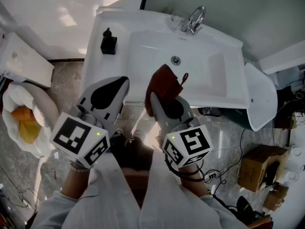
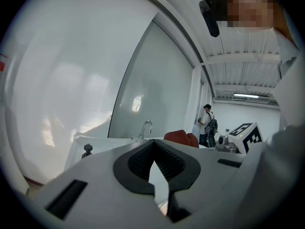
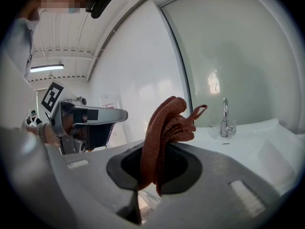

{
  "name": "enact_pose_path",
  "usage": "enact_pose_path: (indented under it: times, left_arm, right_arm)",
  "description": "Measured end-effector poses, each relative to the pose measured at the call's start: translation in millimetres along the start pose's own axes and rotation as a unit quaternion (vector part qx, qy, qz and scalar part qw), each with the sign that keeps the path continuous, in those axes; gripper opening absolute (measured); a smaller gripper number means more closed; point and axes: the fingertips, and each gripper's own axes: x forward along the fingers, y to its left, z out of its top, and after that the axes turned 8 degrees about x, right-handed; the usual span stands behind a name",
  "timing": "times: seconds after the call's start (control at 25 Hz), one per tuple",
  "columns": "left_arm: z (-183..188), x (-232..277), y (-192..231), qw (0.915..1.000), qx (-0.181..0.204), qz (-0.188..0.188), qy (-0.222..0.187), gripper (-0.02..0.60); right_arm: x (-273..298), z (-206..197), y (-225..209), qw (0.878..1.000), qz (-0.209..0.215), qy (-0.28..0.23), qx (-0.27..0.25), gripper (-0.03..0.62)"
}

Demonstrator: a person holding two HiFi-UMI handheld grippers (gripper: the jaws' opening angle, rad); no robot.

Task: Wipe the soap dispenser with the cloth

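Note:
A black soap dispenser (image 1: pixel 108 41) stands on the back left corner of the white sink (image 1: pixel 224 85); in the left gripper view the soap dispenser (image 2: pixel 87 150) is small and far off to the left. My right gripper (image 1: pixel 161 101) is shut on a red-brown cloth (image 1: pixel 165 82), held over the sink's front edge. The cloth (image 3: pixel 167 128) sticks up out of the right gripper (image 3: pixel 152 175). My left gripper (image 1: pixel 124 82) is shut and holds nothing, just in front of the sink, well short of the dispenser. Its own view shows the left gripper (image 2: pixel 153 168) with its pads together.
A chrome tap (image 1: pixel 193 19) stands at the back of the basin. A white bag holding something orange (image 1: pixel 23 120) lies on the floor at left. Cardboard boxes (image 1: pixel 259 168) and cables sit at right. A person (image 2: pixel 208 123) stands far off.

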Motion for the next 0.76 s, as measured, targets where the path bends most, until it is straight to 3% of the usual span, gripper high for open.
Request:
enact_pose_path:
  times: [0.76]
  left_arm:
    - [-2.6, -4.3, 1.3, 1.0, -0.003, 0.002, -0.001, 0.003]
  right_arm:
    - [0.5, -6.7, 5.9, 1.0, 0.008, 0.012, 0.0, 0.055]
